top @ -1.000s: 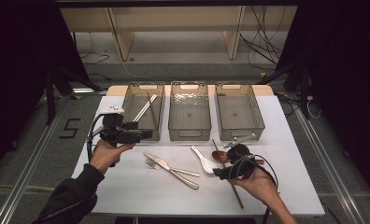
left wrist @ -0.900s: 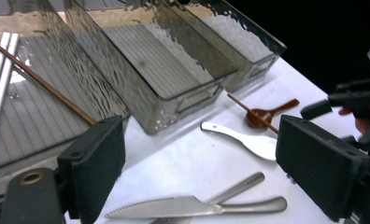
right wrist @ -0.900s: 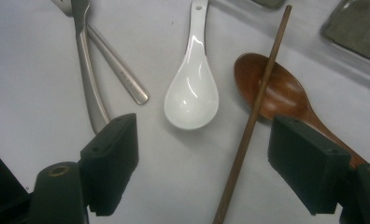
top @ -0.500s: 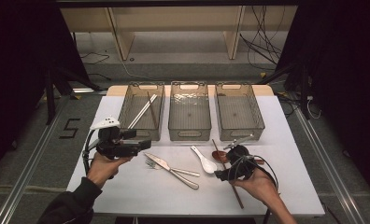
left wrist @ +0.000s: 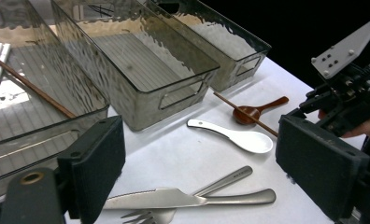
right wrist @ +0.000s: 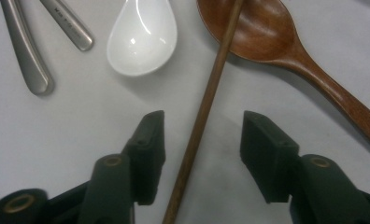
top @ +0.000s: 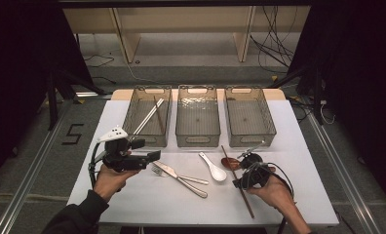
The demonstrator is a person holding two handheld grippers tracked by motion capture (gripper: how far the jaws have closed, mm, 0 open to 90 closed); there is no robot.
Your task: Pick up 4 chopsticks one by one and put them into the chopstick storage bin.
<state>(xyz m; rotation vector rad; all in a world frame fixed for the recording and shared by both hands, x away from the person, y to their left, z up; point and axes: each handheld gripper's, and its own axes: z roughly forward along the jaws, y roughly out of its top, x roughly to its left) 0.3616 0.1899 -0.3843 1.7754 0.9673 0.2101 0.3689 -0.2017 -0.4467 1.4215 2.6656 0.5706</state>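
Note:
A brown wooden chopstick [right wrist: 211,88] lies on the white table, its far end across the bowl of a wooden spoon [right wrist: 262,32]. My right gripper [right wrist: 205,123] points down over it. Its jaws have just been closing and stand on either side of the chopstick without touching it. In the high view the right gripper [top: 239,183] is at the front right, on the chopstick [top: 248,205]. My left gripper [top: 147,149] hovers at the front left, open and empty, jaws [left wrist: 202,154] wide. A white spoon [top: 213,167], knife [top: 179,175] and fork [left wrist: 220,179] lie between them.
Three clear plastic bins stand in a row at the back: the left bin [top: 144,140] holds chopsticks [top: 149,116], while the middle bin [top: 198,140] and right bin [top: 252,139] look empty. The table's front edge [top: 181,222] is close to both hands.
The left gripper has drifted toward the near edge of the table. The right gripper has sunk onto the chopstick and its jaws have narrowed around it.

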